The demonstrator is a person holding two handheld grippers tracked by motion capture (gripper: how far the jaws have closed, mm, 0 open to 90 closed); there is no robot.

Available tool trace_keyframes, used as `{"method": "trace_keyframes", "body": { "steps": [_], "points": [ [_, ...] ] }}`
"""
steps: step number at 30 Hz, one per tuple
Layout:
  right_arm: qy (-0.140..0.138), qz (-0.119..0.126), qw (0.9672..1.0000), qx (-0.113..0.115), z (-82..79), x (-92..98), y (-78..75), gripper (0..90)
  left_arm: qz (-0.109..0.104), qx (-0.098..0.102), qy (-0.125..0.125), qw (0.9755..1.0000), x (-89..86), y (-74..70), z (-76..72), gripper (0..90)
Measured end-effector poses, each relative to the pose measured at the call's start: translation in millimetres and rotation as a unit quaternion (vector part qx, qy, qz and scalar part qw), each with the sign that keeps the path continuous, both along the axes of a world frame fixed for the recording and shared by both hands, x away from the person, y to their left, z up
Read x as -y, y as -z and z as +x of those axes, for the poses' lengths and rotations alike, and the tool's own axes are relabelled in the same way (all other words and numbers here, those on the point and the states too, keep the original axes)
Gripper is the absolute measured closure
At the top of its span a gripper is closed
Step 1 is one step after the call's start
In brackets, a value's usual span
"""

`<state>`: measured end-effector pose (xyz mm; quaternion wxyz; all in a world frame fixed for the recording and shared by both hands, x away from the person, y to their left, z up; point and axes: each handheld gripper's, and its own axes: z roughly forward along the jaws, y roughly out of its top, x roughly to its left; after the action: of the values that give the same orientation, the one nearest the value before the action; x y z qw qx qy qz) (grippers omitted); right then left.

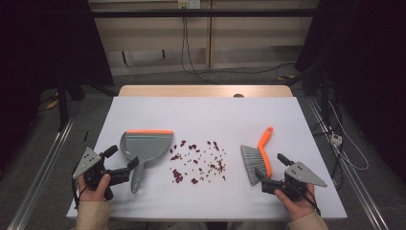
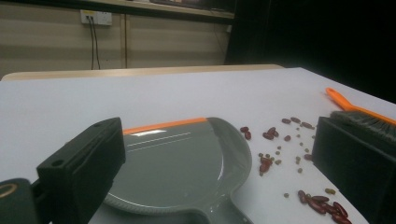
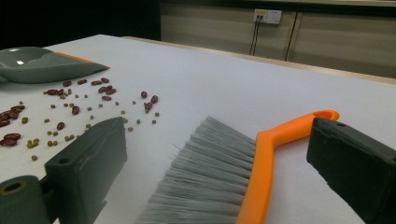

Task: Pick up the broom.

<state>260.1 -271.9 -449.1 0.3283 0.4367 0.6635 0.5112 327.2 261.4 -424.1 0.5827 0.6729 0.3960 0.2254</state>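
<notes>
Nearby, empty grey dustpan (image 1: 143, 146) beside scattered beans (image 1: 198, 162).

High view overhead facing forward, both gripper views low, close, sharing scattered beans (image 1: 198, 162).

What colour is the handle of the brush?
The brush handle is orange, with grey bristles; the right gripper view shows it best.

Wall socket (image 2: 95, 17) with black cables (image 1: 187, 48) behind white table (image 1: 206, 108)
</notes>
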Motion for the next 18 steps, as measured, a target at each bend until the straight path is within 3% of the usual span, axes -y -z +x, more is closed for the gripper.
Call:
{"method": "trace_keyframes", "body": {
  "steps": [12,18],
  "points": [
    [0.006,-0.005,0.9999,-0.008,6.7,-0.1,-2.4,3.7,0.001,0.001,0.001,1.0000,-0.5,0.6,1.0,2.7],
    [0.022,-0.031,0.9989,-0.029,20.3,-1.3,-8.4,6.0,0.006,0.000,0.003,1.0000,0.7,0.9,1.5,2.7]
  ]
}}
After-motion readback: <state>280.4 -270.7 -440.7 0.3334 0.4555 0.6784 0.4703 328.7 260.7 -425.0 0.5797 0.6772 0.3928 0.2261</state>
